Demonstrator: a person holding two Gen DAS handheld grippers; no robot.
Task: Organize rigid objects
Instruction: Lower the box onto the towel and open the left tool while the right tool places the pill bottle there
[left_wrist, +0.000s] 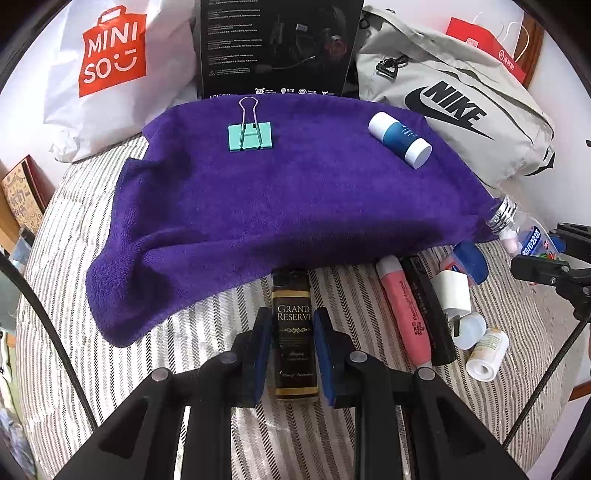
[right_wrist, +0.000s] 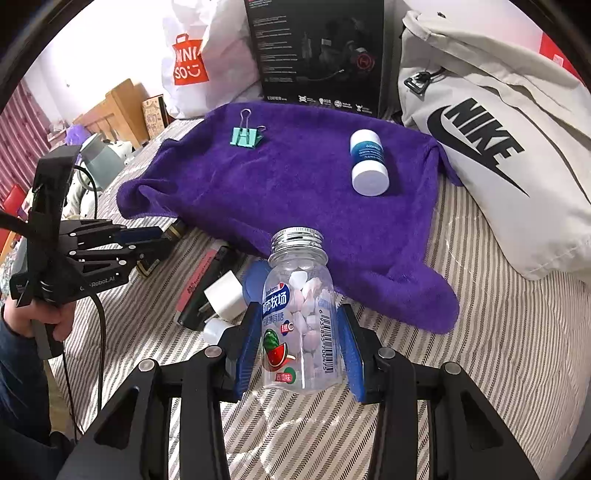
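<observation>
1. Towel (left_wrist: 295, 192), purple, fills mid-frame on my left view; binder clip (left_wrist: 250, 136) and blue-white tube (left_wrist: 400, 138) lie on it.
2. Candy bottle (right_wrist: 301, 314), cap pointing away, sits lengthwise between my right gripper (right_wrist: 301, 336) pads, which look clamped on it.
3. Grand Reserve bottle (left_wrist: 294, 332) lies likewise along my left gripper (left_wrist: 293, 354), seemingly gripped, lower centre, just short of the towel's edge.

Dark Grand Reserve bottle (left_wrist: 294, 332) and clear candy bottle (right_wrist: 301, 317) lie on striped bedding.
</observation>
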